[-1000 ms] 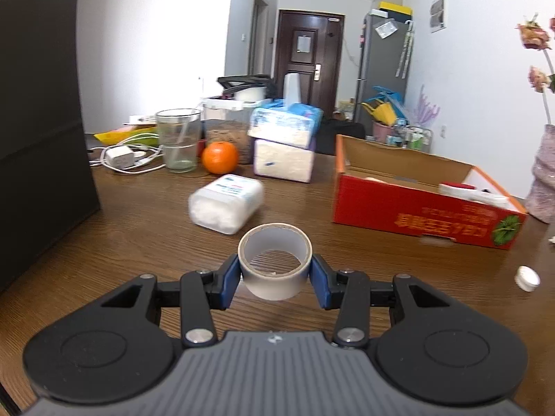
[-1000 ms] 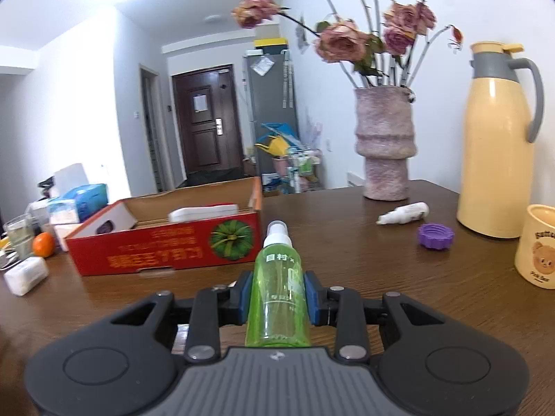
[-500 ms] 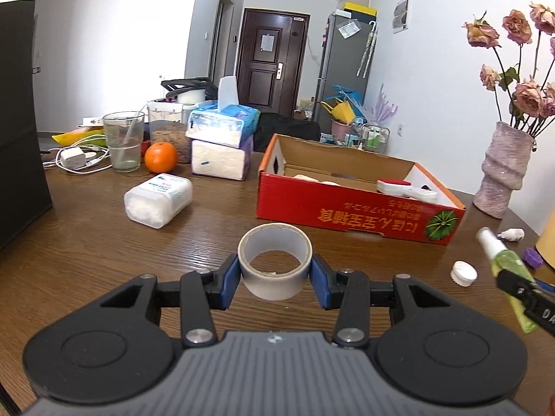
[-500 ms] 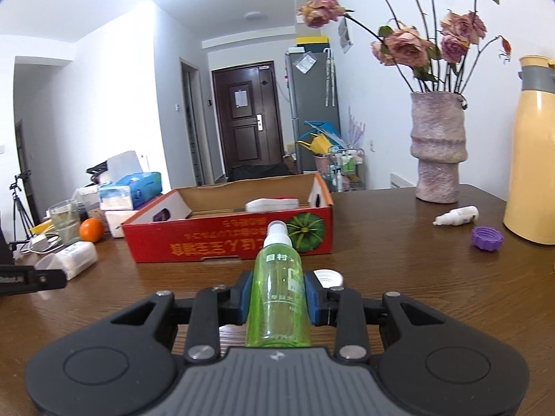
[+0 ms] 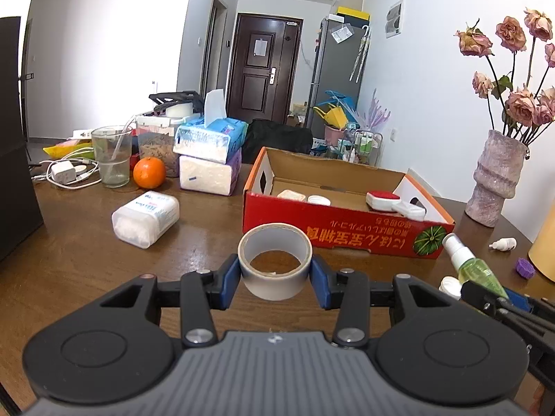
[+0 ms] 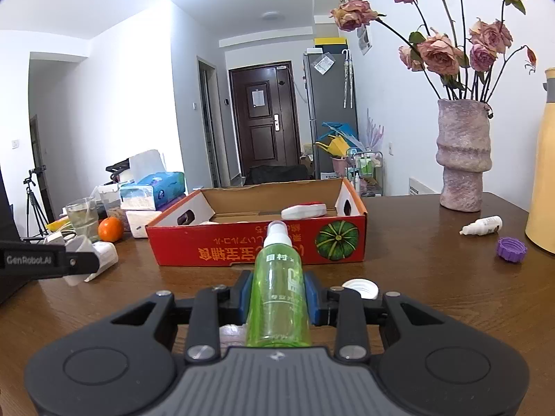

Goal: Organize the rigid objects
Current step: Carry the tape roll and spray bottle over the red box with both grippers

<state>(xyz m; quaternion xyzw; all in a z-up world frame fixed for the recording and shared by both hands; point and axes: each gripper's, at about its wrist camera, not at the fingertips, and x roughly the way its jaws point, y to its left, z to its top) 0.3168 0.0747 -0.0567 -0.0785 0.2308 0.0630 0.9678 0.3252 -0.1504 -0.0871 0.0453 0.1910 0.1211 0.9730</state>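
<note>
My left gripper [image 5: 275, 277] is shut on a grey roll of tape [image 5: 275, 260], held above the wooden table just in front of the open red cardboard box [image 5: 343, 235]. My right gripper [image 6: 277, 298] is shut on a green spray bottle [image 6: 278, 291] with a white nozzle pointing at the same box [image 6: 256, 246]. That bottle [image 5: 475, 270] shows at the lower right of the left wrist view. Inside the box lie a red-and-white item [image 5: 383, 198] and small white pieces [image 5: 318, 200].
A white cap [image 6: 360, 288], a purple cap [image 6: 511, 249] and a small white dropper bottle [image 6: 484, 225] lie right of the box. A vase [image 6: 463, 156] of roses and a yellow jug [image 6: 543, 173] stand behind. A cotton-swab box [image 5: 145, 218], orange [image 5: 149, 172], glass [image 5: 111, 161], tissue packs [image 5: 210, 159] sit left.
Both grippers have swung toward the red box, each still holding its item. The box has moved to the middle of both views, and the right gripper's bottle has entered the left wrist view.
</note>
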